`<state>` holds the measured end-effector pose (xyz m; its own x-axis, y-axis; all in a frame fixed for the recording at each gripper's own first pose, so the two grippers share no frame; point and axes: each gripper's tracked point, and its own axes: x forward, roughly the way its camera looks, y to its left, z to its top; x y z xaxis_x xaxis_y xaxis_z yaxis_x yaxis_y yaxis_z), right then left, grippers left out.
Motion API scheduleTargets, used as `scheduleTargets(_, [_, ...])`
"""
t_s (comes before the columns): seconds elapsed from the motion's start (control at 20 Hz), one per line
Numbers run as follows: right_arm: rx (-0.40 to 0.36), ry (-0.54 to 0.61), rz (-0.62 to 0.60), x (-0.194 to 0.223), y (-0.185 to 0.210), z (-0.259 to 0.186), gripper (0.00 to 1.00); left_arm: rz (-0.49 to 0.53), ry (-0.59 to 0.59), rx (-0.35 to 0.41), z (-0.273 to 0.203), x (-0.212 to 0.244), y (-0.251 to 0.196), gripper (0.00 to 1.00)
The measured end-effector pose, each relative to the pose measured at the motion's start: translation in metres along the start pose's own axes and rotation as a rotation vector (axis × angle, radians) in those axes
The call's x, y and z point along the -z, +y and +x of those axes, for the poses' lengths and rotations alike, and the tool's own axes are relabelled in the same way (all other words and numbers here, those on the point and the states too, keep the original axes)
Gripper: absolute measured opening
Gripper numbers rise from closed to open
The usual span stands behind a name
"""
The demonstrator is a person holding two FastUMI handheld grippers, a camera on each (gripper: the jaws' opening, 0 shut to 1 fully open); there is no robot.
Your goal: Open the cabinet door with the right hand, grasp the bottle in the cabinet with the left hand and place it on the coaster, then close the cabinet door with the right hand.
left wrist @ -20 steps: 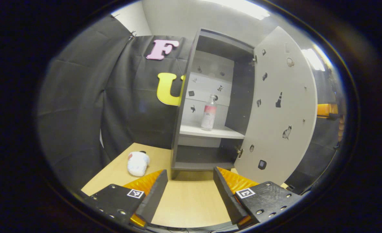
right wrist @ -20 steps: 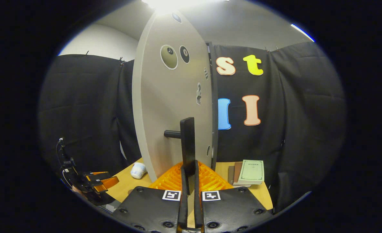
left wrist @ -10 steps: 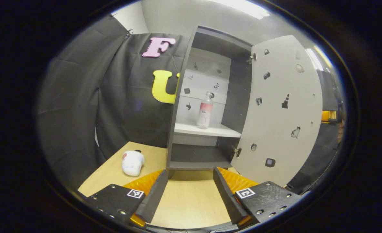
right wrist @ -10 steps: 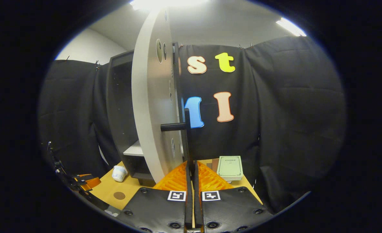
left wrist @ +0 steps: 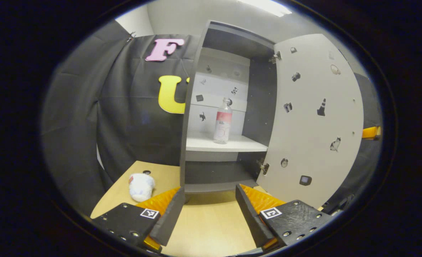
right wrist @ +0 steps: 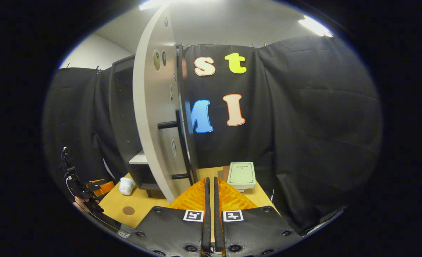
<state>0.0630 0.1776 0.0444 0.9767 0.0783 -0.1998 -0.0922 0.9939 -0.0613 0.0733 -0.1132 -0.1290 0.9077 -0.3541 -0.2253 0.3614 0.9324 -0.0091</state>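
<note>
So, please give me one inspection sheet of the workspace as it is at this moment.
Surface: light wood table.
Job's things: cabinet door wide open; bottle upright on the cabinet's white shelf; round brown coaster bare on the table.
Clutter: white soft toy lying left of the cabinet; books stacked at the right.
Grippers: left claw open, holding nothing, aimed at the cabinet; right claw shut, just off the door handle.
Cables: thin wire at the left claw, seen in the right gripper view.
Surroundings: black cloth wall, ceiling lights.
</note>
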Motion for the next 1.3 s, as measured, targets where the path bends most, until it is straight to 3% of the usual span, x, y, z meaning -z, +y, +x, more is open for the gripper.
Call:
scheduleTargets(0.15, [0.108, -0.041, 0.027, -0.01, -0.026, 0.009, 0.06, 0.016, -0.024, 0.028, 0.034, -0.02, -0.01, 0.86])
scheduleTargets(0.25, [0.16, -0.036, 0.091, -0.012, -0.039, 0.019, 0.0, 0.008, -0.045, 0.047, 0.055, -0.041, -0.017, 0.86])
scheduleTargets(0.35, [0.172, -0.057, 0.146, -0.019, -0.045, 0.031, 0.02, 0.011, -0.073, 0.065, 0.076, -0.066, -0.023, 0.86])
scheduleTargets(0.6, [0.214, -0.102, 0.151, -0.027, -0.058, 0.051, 0.02, 0.084, -0.129, 0.082, 0.128, -0.121, -0.03, 0.87])
scheduleTargets(0.75, [0.271, -0.117, 0.126, -0.03, -0.076, 0.063, 0.0, 0.139, -0.141, 0.082, 0.161, -0.144, -0.034, 0.89])
scheduleTargets(0.9, [0.274, -0.142, 0.169, -0.035, -0.079, 0.074, 0.01, 0.177, -0.141, 0.077, 0.192, -0.155, -0.038, 0.86])
scheduleTargets(1.0, [0.27, -0.137, 0.211, -0.032, -0.08, 0.081, 0.25, 0.163, -0.13, 0.089, 0.211, -0.156, -0.041, 0.87])
scheduleTargets(1.1, [0.276, -0.141, 0.231, -0.033, -0.086, 0.082, 0.39, 0.143, -0.125, 0.094, 0.228, -0.157, -0.04, 0.87])
scheduleTargets(1.2, [0.293, -0.139, 0.234, -0.03, -0.091, 0.088, 0.66, 0.152, -0.131, 0.089, 0.243, -0.162, -0.039, 0.87])
scheduleTargets(1.25, [0.308, -0.137, 0.228, -0.029, -0.096, 0.09, 0.75, 0.16, -0.131, 0.092, 0.25, -0.163, -0.04, 0.87])
scheduleTargets(1.3, [0.323, -0.136, 0.218, -0.03, -0.103, 0.095, 0.93, 0.166, -0.131, 0.096, 0.256, -0.164, -0.041, 0.87])
